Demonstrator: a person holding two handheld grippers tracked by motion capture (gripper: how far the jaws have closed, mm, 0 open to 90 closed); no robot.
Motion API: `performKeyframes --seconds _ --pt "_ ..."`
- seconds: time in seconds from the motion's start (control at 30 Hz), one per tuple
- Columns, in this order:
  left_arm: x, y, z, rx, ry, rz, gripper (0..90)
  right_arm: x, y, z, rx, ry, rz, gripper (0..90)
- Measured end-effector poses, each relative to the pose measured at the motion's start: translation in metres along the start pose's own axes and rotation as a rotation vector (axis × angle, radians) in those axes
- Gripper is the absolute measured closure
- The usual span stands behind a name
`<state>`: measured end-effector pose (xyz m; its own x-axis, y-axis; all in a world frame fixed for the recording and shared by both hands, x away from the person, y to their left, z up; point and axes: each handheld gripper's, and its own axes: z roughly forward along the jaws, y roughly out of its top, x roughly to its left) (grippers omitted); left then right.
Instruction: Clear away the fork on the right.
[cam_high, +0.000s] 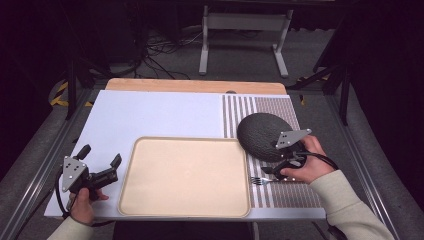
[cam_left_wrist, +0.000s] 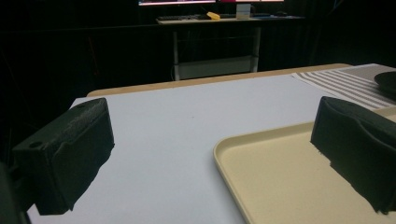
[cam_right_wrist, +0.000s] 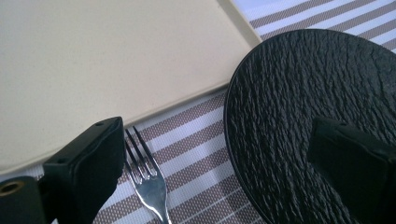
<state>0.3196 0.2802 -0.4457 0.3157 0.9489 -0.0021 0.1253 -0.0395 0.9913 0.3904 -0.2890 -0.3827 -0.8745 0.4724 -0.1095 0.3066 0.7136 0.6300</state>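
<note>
Seen from above: left gripper held low over the white board, jaws spread wide with nothing between them, just beside the left rim of an empty beige tray. In the left gripper view, far jaw overlapping the tray's corner, tray cut off by the frame's bottom and right edges; beyond the board, a dark room, a pale desk frame, a small yellow item on it too blurred to identify. Right gripper gripped by a hand in a cream sleeve, lowered over a striped placemat, jaws parted, one on each side of a metal fork; contact with the fork impossible to judge. Fork handle hidden below the frame in the right gripper view, tines pointing toward the tray. Black textured plate just beyond that gripper, partly covered by its grey plate and one jaw. No brand, label or readable writing made out anywhere.
</note>
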Motion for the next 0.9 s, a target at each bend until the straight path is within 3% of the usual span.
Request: performKeyframes --seconds 0.6,0.9 --pt "0.000 0.000 0.000 0.002 -0.002 0.000 0.0 -0.001 0.011 0.005 0.158 0.027 -0.074 6.4" --pt "0.000 0.000 0.000 0.001 -0.002 -0.002 0.0 -0.004 0.011 0.009 0.230 0.046 -0.082 6.9"
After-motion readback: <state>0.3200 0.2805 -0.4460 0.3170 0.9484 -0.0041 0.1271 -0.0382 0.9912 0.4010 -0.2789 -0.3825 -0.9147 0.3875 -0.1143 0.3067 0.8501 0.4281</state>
